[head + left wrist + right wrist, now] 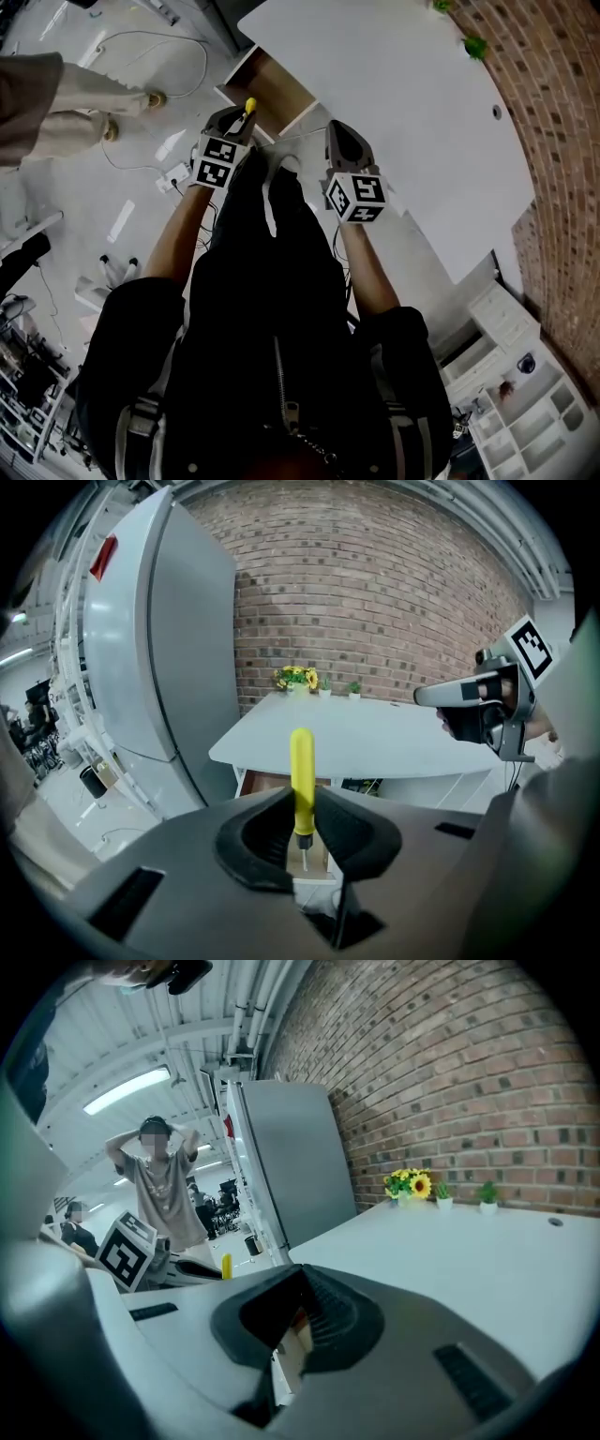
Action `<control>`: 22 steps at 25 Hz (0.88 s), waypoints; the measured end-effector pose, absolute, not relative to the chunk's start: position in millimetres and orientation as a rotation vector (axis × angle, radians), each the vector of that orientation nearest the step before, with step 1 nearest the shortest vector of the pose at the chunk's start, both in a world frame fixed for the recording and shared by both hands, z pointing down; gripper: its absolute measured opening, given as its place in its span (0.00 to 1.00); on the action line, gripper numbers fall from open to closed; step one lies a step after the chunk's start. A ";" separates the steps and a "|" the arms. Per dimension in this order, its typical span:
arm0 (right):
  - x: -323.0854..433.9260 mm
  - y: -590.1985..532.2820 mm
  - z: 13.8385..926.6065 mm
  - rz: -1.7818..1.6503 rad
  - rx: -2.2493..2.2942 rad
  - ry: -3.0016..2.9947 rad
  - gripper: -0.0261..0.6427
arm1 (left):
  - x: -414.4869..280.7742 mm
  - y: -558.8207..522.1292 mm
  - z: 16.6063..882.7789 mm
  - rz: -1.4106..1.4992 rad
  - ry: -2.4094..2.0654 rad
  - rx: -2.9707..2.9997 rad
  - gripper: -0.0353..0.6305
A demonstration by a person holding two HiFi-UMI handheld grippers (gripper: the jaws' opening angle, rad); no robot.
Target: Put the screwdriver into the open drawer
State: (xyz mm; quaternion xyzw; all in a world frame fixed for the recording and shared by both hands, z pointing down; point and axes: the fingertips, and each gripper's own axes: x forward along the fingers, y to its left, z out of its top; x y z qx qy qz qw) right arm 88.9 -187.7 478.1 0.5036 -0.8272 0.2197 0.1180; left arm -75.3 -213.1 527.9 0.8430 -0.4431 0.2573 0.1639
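Holding: the left gripper (pixel 302 834) has its jaws closed narrowly on the screwdriver (pixel 301 778), with the black pads pressing the lower end of the yellow handle.
Screwdriver pose: it stands upright in the grip. The handle rises above the pads and the thin metal shaft shows below them.
Screwdriver place: it is in the air at the left gripper's tip, in front of the open drawer (pixel 270 86). In the head view its yellow end sits over the drawer's front edge, and it is not inside.
Right gripper: the right gripper (pixel 291 1321) has its jaws drawn together at the tips with nothing between them (only a sliver of pale wood shows past them). It hangs beside the left gripper, apart from it, near the table's edge.
Open drawer: the brown wooden inside shows under the white table (pixel 403 103), at the end nearest the grippers.
Table top: yellow flowers (pixel 296 677) and small green plants stand at the far side, against the brick wall (pixel 375 592).
Beside the table: a tall grey cabinet (pixel 183 658) stands to the left of it.
Bystander: a person (pixel 164 1194) stands on the pale floor beyond the left gripper, arms raised to the head.
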 end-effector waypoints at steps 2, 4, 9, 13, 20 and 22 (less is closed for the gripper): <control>91.1 -190.2 486.6 0.667 1.480 -2.395 0.05 | -73.7 -220.2 543.1 0.750 -1.239 2.392 0.18; 92.4 -192.4 494.7 0.693 1.497 -2.370 0.05 | -72.9 -229.2 561.0 0.775 -1.216 2.382 0.18; 91.8 -190.6 515.0 0.753 1.512 -2.306 0.05 | -66.1 -256.9 621.7 0.851 -1.167 2.353 0.18; 87.4 -184.3 534.7 0.813 1.529 -2.245 0.05 | -59.4 -277.1 676.3 0.928 -1.109 2.349 0.18; 84.8 -179.6 561.4 0.901 1.556 -2.164 0.05 | -47.4 -297.7 758.6 1.054 -0.970 2.337 0.18; 87.3 -177.9 569.2 0.919 1.564 -2.137 0.05 | -42.3 -305.1 780.2 1.080 -0.935 2.332 0.18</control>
